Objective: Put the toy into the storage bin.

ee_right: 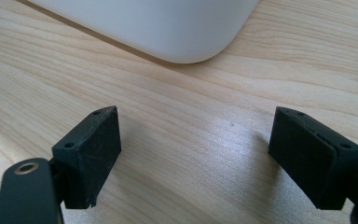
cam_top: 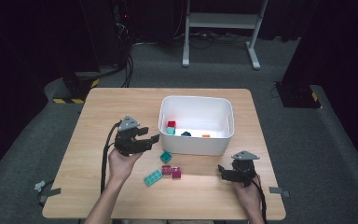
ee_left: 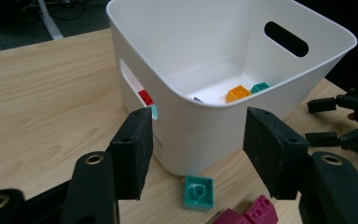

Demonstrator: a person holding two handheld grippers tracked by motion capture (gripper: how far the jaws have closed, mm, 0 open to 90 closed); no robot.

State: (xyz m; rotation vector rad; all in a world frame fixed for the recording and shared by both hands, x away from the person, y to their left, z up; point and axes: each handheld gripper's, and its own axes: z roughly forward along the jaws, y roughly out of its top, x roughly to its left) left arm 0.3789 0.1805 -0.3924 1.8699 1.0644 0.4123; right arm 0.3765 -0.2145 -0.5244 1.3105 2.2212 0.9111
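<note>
Left claw point(cam_top: 145, 138) is held with jaws apart, nothing between them, just beside the near-left corner of the white bin point(cam_top: 196, 141). A teal brick point(ee_left: 198, 192) lies on the surface just in front of that corner (two magenta bricks point(cam_top: 171, 171) near it). Right claw point(cam_top: 225, 172) is seen jaws apart too, empty, by the bin's near-right corner.
</note>
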